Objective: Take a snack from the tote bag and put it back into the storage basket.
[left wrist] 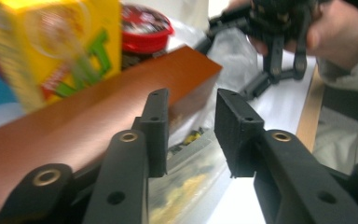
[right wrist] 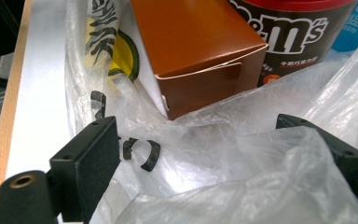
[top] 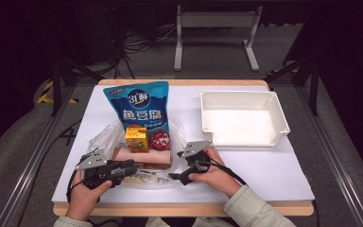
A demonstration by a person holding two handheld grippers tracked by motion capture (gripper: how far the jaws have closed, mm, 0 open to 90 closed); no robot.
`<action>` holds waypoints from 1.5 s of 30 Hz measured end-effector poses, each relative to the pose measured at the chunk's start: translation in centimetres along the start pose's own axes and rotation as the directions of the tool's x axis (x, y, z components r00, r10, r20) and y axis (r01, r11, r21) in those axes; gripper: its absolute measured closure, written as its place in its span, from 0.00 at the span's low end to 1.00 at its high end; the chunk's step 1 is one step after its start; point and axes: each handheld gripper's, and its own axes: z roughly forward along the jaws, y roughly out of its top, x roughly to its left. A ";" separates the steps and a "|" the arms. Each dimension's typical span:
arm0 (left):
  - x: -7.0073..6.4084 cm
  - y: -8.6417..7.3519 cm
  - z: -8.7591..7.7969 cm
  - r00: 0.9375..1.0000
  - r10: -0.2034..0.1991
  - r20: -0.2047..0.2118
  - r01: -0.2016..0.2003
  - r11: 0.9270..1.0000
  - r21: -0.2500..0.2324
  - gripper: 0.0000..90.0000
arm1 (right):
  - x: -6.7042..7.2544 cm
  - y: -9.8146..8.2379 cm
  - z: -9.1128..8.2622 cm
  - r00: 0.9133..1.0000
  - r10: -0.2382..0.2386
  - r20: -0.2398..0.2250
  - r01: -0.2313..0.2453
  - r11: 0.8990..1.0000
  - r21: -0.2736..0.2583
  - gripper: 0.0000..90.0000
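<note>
Two grippers are held over a clear plastic bag (top: 105, 137) at the table's near-left, approx. mid-way between both hands. Bag is seen crumpled, thin, see-through, w/ black print on it; it is spread flat under a brown box (top: 142, 158), a yellow carton (top: 136, 138), a red-lidded tub (top: 159, 139) and a blue pouch (top: 139, 106). Left gripper (left wrist: 191, 135) is seen w/ jaws slightly apart, nothing pinched, bag edge below them. Right gripper (right wrist: 214, 154) is seen w/ jaws wide apart, bag film bunched between them but not pressed. A white tray (top: 243, 118) is placed at far right.
</note>
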 end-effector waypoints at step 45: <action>4.7 -4.7 -3.4 0.957 -0.132 -0.258 0.162 0.982 0.096 0.81 | -0.7 0.7 -2.2 0.999 -0.016 0.029 0.018 0.997 -0.071 0.13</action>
